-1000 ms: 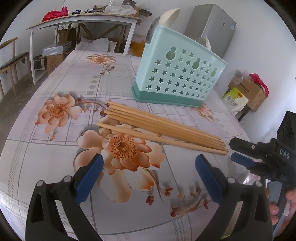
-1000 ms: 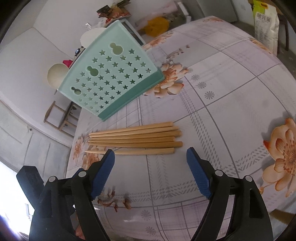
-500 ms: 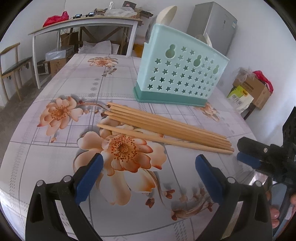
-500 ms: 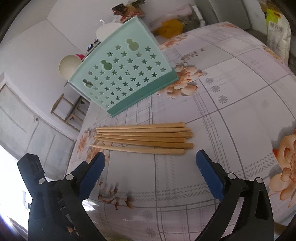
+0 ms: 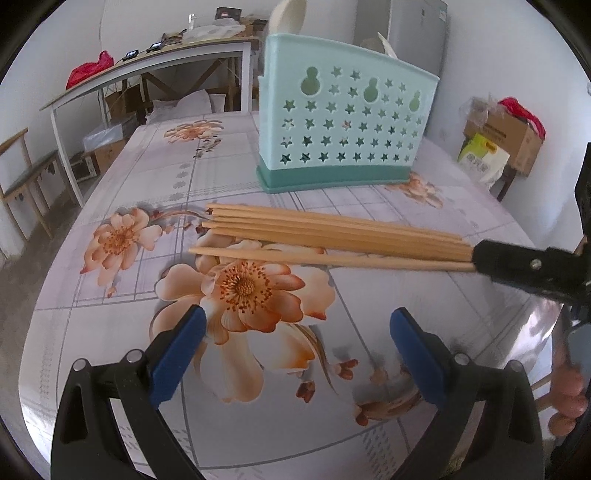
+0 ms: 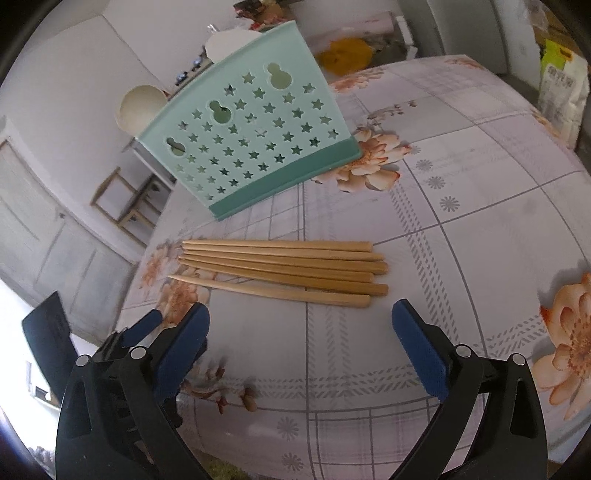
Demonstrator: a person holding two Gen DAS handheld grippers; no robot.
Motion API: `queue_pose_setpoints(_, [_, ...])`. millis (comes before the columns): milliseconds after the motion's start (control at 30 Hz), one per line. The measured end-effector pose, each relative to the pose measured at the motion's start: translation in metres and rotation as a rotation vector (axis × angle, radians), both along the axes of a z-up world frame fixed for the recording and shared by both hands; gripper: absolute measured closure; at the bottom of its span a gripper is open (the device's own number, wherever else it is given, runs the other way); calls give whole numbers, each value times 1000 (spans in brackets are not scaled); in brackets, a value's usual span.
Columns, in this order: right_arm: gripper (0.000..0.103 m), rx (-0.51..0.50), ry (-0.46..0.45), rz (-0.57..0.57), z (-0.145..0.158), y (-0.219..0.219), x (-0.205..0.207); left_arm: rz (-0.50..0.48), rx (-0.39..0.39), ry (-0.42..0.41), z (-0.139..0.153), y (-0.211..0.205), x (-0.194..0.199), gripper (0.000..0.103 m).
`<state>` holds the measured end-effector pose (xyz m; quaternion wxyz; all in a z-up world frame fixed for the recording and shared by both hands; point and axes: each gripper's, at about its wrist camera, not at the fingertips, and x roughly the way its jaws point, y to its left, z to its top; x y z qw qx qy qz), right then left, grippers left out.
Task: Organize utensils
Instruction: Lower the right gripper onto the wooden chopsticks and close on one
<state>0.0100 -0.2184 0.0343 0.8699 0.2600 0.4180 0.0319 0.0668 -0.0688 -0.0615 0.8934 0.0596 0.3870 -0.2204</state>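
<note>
Six wooden chopsticks (image 6: 284,271) are seen lying side by side on the flowered tabletop (image 6: 461,206), pale tan, tapered toward their left ends and squared at the right. Five are bunched together; the sixth, nearest the cameras, is set slightly apart. Just behind them a mint-green utensil holder (image 5: 343,125) is stood upright, pierced with star holes and three gourd-shaped slots, on a darker green base. Two cream spoon bowls (image 5: 286,16) are glimpsed above its rim, their handles hidden inside. In the left view the chopsticks' right ends are covered by a black finger of the right tool (image 6: 299,332), so contact cannot be judged there. The left tool (image 5: 295,341) is held spread wide over the tabletop, pinching nothing; the right tool is likewise spread, just short of the nearest chopstick.
</note>
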Motion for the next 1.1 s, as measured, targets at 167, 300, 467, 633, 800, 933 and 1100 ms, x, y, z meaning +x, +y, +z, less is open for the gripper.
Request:
queue_pose_setpoints(167, [8,2,-6,43,7,-14,-4,6,6,11,1,0,0,6])
queue_pose_setpoints(300, [19,-14,-50,84,21,-23,7,5,-24,15,2,4,0,6])
queue_pose_setpoints(467, [41,-44,-26,162,20,-26,45,-26,-86,32,6,10,2,11])
queue_pose_setpoints(633, [68,-67,52,218,0,-22,71,-103,-259,151,10,14,11,37])
queue_pose_setpoints(800, [83,-55,87,235,-5,-14,61,-126,-405,290,4,9,25,59])
queue_pose_setpoints(933, [90,-3,120,241,-8,-4,47,-107,-430,322,1,5,32,69])
queue_pose_setpoints(1100, [95,65,150,264,-15,22,32,-77,-358,286,5,2,25,72])
